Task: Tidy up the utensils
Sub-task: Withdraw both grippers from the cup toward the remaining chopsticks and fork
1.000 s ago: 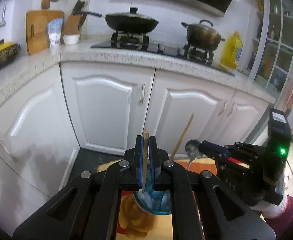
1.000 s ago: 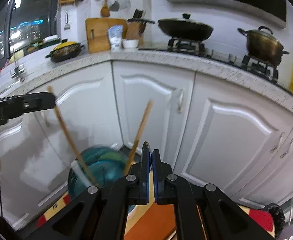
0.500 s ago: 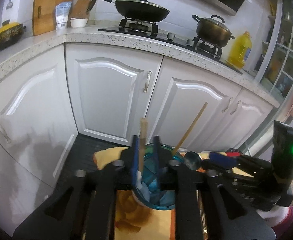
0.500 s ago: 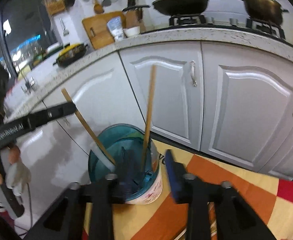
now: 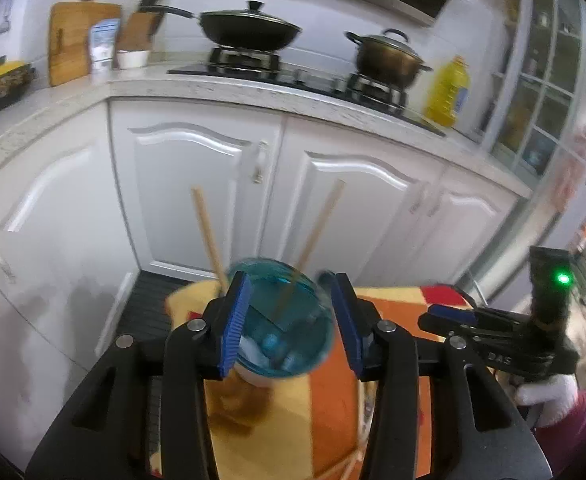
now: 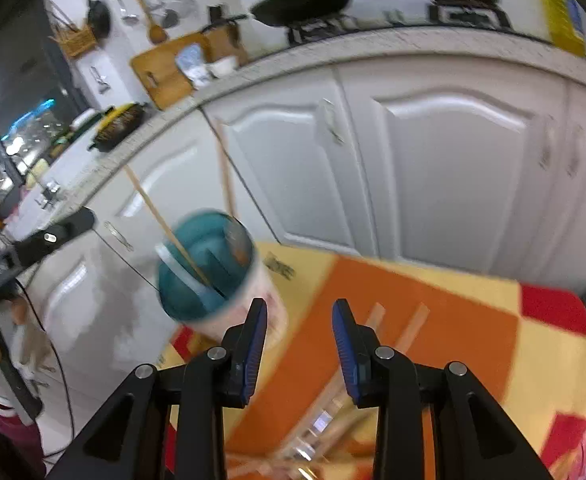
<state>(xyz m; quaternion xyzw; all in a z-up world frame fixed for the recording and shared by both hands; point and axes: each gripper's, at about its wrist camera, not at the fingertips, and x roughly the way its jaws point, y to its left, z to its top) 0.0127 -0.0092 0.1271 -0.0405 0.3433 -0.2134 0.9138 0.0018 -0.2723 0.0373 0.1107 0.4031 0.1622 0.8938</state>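
A blue-lined cup (image 5: 281, 320) stands on the checked tablecloth (image 5: 329, 400) with two wooden chopsticks (image 5: 209, 236) leaning in it. My left gripper (image 5: 289, 316) hovers just above and in front of the cup; its jaws are opening and hold nothing. In the right wrist view the cup (image 6: 205, 268) sits to the upper left of my right gripper (image 6: 299, 340), which is open and empty over the cloth. Loose chopsticks (image 6: 397, 320) and a blurred heap of utensils (image 6: 325, 420) lie below it. The right gripper (image 5: 437, 312) also shows at the left view's right side.
White cabinet doors (image 5: 197, 184) stand close behind the table. Above them a stone counter (image 5: 253, 92) carries a wok, a pot, a cutting board and a yellow bottle. A gloved hand (image 5: 545, 396) holds the right tool. The left gripper's arm (image 6: 49, 236) reaches in from the left.
The left gripper let go of the chopstick, which now stands in the cup, and its jaws spread. The right gripper opened, rolled and swung right, down over the cloth.
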